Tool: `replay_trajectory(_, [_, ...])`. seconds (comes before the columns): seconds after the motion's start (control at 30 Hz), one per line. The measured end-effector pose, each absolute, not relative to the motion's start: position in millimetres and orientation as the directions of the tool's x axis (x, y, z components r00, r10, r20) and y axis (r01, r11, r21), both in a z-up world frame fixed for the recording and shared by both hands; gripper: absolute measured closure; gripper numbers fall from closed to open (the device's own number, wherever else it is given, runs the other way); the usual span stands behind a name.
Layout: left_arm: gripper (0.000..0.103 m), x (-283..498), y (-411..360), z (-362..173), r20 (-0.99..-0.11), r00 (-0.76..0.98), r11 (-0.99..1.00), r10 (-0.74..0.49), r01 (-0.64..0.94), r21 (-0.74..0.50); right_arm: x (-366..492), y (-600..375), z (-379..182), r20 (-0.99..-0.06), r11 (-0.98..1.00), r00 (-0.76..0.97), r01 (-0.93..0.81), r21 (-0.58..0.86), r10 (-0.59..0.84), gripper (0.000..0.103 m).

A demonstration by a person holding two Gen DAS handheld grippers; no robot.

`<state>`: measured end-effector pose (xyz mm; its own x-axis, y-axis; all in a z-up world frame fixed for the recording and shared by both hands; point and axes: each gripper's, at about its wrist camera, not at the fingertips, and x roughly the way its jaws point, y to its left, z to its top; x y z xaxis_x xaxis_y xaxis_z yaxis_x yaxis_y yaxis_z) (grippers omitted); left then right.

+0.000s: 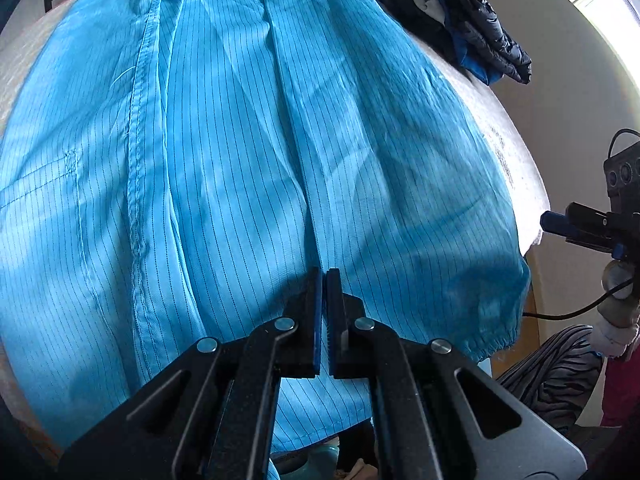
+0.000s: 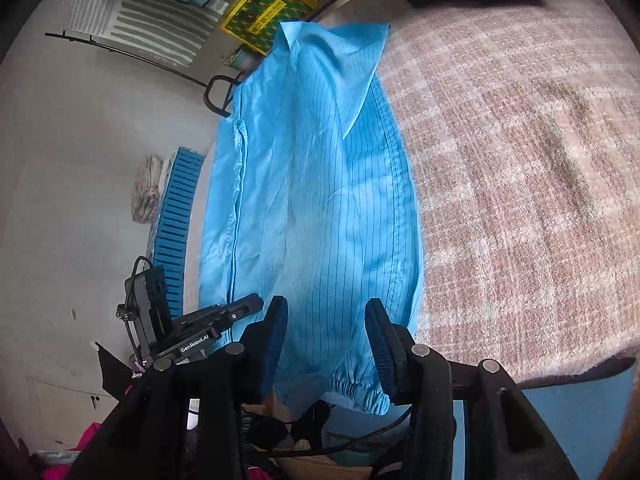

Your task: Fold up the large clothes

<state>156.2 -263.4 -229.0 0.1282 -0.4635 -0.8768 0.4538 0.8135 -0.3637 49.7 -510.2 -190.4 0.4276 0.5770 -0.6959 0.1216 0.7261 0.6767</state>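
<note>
1. Now the blue striped garment (image 1: 248, 168) lies spread flat on a bed with a pinkish checked blanket (image 2: 520, 184), near its left edge in the right wrist view, and its lower end hangs a little over the near edge.
2. Its elastic cuff (image 2: 352, 390) is at the near edge of the bed, and a folded corner of cloth (image 2: 352, 68) lies on top at the far end.
3. The left hand-held gripper (image 1: 324, 280) has its two fingers pressed together, tips low at a long crease of the garment; I cannot tell if any cloth is pinched between them.
4. The right hand-held gripper (image 2: 326, 320) stands half open above the cuff end of the garment, and its pads do not press on the cloth.
5. In the left wrist view the right hand-held gripper appears at the right side, off the bed edge, held by a gloved hand (image 1: 618, 312).
6. A heap of dark clothes (image 1: 460, 16) lies at the far end of the bed.
7. On the floor beside the bed are a blue slatted crate (image 2: 176, 232) and a yellow and green box (image 2: 268, 12).
</note>
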Motion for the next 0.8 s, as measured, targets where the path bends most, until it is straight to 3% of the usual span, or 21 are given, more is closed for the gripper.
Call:
replay_trajectory(0.2, [0.103, 155.6, -250.9, -228.3, -0.879, 0.136, 0.820, -0.457, 0.446, -0.358, 49.6, -488.4, -221.8, -0.783, 0.787, 0.321, 0.153, 0.598, 0.533, 0.063])
replay_trajectory(0.23, [0.103, 155.3, -249.3, -227.8, -0.879, 0.140, 0.822, -0.456, 0.445, -0.356, 54.0, -481.9, -231.1, -0.784, 0.784, 0.302, 0.154, 0.601, 0.542, 0.069])
replay_trajectory(0.3, [0.103, 154.6, -245.9, -225.3, -0.876, 0.145, 0.823, -0.460, 0.441, -0.359, 60.9, -468.3, -241.7, -0.776, 0.772, 0.287, 0.155, 0.617, 0.562, 0.096])
replay_trajectory(0.37, [0.103, 154.2, -241.1, -219.3, -0.872, 0.158, 0.823, -0.464, 0.442, -0.358, 63.5, -449.6, -231.9, -0.768, 0.777, 0.296, 0.115, 0.619, 0.568, 0.101])
replay_trajectory(0.43, [0.103, 156.0, -235.5, -211.9, -0.867, 0.171, 0.824, -0.469, 0.439, -0.359, 56.7, -425.5, -203.2, -0.737, 0.777, 0.313, -0.001, 0.630, 0.598, 0.103])
replay_trajectory(0.53, [0.103, 159.5, -230.0, -206.1, -0.864, 0.176, 0.824, -0.472, 0.437, -0.362, 47.9, -398.9, -169.3, -0.782, 0.851, 0.344, -0.128, 0.509, 0.519, 0.103])
replay_trajectory(0.67, [0.103, 158.5, -228.8, -204.0, -0.861, 0.169, 0.820, -0.480, 0.436, -0.372, 52.7, -424.2, -198.0, -0.865, 0.907, 0.295, -0.017, 0.420, 0.406, 0.103])
replay_trajectory(0.77, [0.103, 155.9, -234.2, -205.7, -0.855, 0.141, 0.805, -0.499, 0.440, -0.397, 44.4, -456.2, -219.6, -0.855, 0.878, 0.257, 0.048, 0.477, 0.451, 0.103])
replay_trajectory(0.8, [0.102, 156.8, -234.9, -207.0, -0.856, 0.129, 0.806, -0.501, 0.431, -0.407, 41.7, -463.2, -221.8, -0.830, 0.850, 0.245, 0.043, 0.526, 0.501, 0.099])
